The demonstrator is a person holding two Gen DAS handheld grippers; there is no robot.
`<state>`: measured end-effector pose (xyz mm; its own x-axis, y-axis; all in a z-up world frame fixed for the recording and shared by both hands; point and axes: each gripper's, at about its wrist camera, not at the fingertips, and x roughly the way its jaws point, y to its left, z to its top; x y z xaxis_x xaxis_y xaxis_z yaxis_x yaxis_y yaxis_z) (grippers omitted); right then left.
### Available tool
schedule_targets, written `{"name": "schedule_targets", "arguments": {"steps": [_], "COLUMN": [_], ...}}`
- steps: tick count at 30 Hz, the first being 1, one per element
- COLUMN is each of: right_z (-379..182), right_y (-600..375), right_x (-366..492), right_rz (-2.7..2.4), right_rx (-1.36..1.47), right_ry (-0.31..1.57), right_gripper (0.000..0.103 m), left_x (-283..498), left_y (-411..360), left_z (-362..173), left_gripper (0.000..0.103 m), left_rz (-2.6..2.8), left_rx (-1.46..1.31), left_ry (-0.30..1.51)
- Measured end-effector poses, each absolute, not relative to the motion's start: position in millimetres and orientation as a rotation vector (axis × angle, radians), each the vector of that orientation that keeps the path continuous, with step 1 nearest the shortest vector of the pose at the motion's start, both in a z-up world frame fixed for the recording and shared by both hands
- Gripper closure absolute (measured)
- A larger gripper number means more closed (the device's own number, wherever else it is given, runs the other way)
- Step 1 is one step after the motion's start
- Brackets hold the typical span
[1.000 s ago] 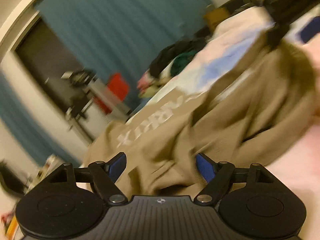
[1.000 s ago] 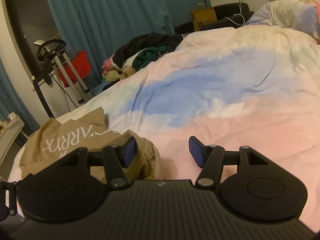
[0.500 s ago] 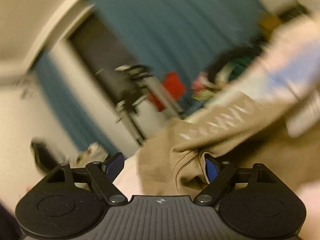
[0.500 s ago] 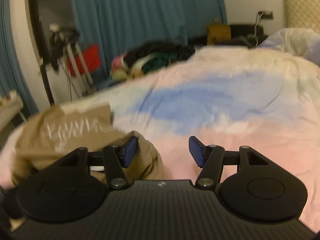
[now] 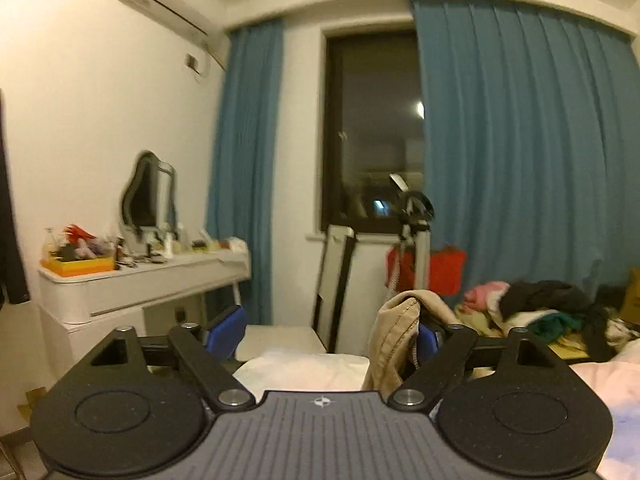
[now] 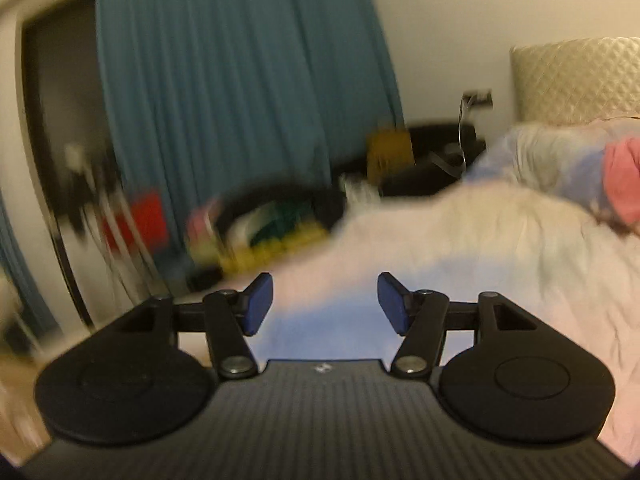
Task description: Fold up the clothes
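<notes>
My left gripper (image 5: 326, 336) is raised and level, its jaws wide apart. A tan garment (image 5: 398, 332) hangs bunched over its right finger (image 5: 426, 340), draped rather than pinched; the left finger (image 5: 226, 330) is bare. The garment's lower part is hidden behind the gripper body. In the blurred right wrist view, my right gripper (image 6: 326, 304) is over the pastel duvet (image 6: 460, 248), its jaws opening a little with nothing between them. No tan cloth shows in that view.
A white dressing table (image 5: 132, 284) with a mirror stands at the left wall. Ahead are a dark window (image 5: 372, 132), blue curtains (image 5: 520, 152) and a folded exercise machine (image 5: 412, 240). A pile of clothes (image 5: 536, 312) lies at the bed's far side. A quilted headboard (image 6: 576, 80) is at the right.
Both grippers have risen. The left one rolled upright and lifted the tan garment off the bed, hooked on its right finger. The tan garment has left the right wrist view.
</notes>
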<state>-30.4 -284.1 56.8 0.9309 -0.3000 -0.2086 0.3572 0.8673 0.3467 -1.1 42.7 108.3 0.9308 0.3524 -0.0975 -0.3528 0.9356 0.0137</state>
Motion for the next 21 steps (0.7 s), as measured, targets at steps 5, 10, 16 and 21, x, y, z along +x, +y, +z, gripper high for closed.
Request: {"name": "schedule_targets", "arguments": {"steps": [5, 10, 16, 21], "right_z": [77.2, 9.1, -53.6, -61.0], "right_y": [-261.9, -195.1, -95.0, -16.2], "right_x": [-55.5, -72.4, -64.8, -47.8], "right_rz": [-0.108, 0.138, 0.363, 0.37], "right_rx": [0.43, 0.468, 0.39, 0.209], "right_ry": [0.179, 0.334, 0.478, 0.448], "right_gripper": [0.04, 0.039, 0.039, 0.039], "left_x": [-9.0, -14.7, -35.5, -39.9], "left_y": [65.2, 76.3, 79.3, 77.4], "left_z": [124.3, 100.1, 82.8, 74.8], "left_gripper": [0.018, 0.018, 0.018, 0.018], "left_rz": [0.301, 0.265, 0.209, 0.175], "left_rx": [0.047, 0.065, 0.117, 0.18], "left_ry": [0.084, 0.111, 0.145, 0.133]}}
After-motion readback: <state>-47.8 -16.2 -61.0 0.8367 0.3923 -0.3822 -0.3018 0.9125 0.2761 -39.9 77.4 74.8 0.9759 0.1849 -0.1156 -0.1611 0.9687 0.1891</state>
